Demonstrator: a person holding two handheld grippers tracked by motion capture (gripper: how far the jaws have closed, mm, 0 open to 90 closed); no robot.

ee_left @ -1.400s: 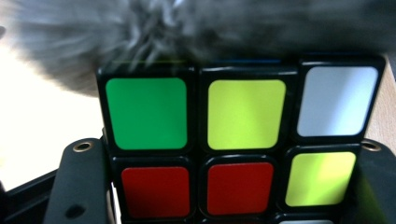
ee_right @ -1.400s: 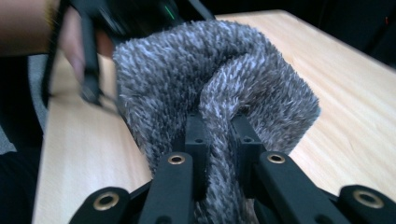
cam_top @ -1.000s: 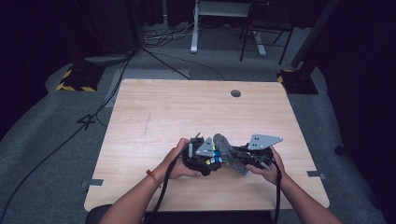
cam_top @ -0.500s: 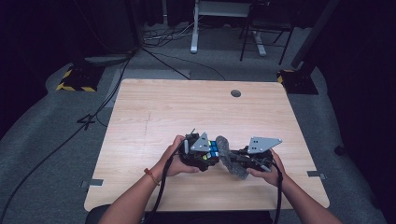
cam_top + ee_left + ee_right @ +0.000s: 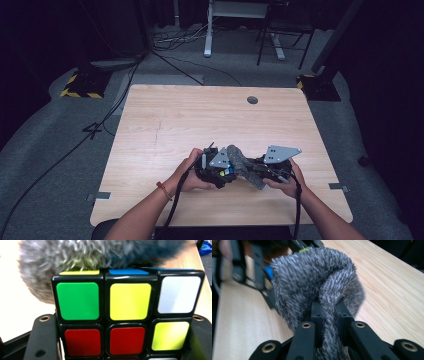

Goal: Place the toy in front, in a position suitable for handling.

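The cube [image 5: 128,315] sits clamped in the left gripper [image 5: 216,169] near the table's [image 5: 200,115] front edge. A grey fuzzy cloth [image 5: 319,282], pinched tight by the right gripper [image 5: 329,312], presses against the cube's top face, just beside it.

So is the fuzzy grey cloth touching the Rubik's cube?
Touching: the left gripper view shows the fuzzy grey cloth pressed onto the Rubik's cube along its top edge.
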